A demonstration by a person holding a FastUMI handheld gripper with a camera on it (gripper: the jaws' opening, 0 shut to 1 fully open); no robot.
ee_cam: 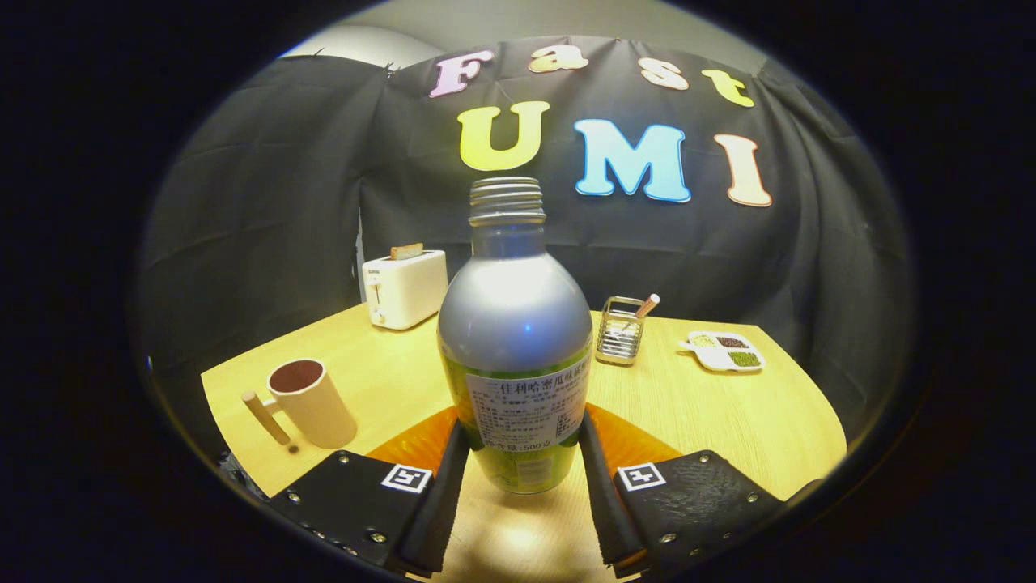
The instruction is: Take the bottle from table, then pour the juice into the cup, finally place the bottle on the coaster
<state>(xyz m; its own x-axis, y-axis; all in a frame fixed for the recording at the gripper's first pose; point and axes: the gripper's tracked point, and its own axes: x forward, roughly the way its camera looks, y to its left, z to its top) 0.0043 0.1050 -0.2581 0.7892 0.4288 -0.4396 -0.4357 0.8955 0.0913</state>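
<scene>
Two fingers [437, 494] of the gripper [518, 486] reach forward over the wooden table [728, 413], and the bottle [515, 340] stands upright between them. Both fingers press against the lower sides of the bottle, so the jaws are closed on it at a narrow width. Its cap is off, showing the bare threaded neck; the shoulder is silver and the lower body green with a white printed label. An orange coaster [413, 441] lies on the table just behind the bottle's base, showing on both sides of it. Whether the bottle rests on the table or is held just above it cannot be told. Off to the left stands a beige cup [312, 403] with a stick-like handle. Beyond it sits a white toaster [405, 287] with a slice of bread in it. Right of the bottle is a wire holder [619, 330], and further right a small white dish [724, 351] with compartments
</scene>
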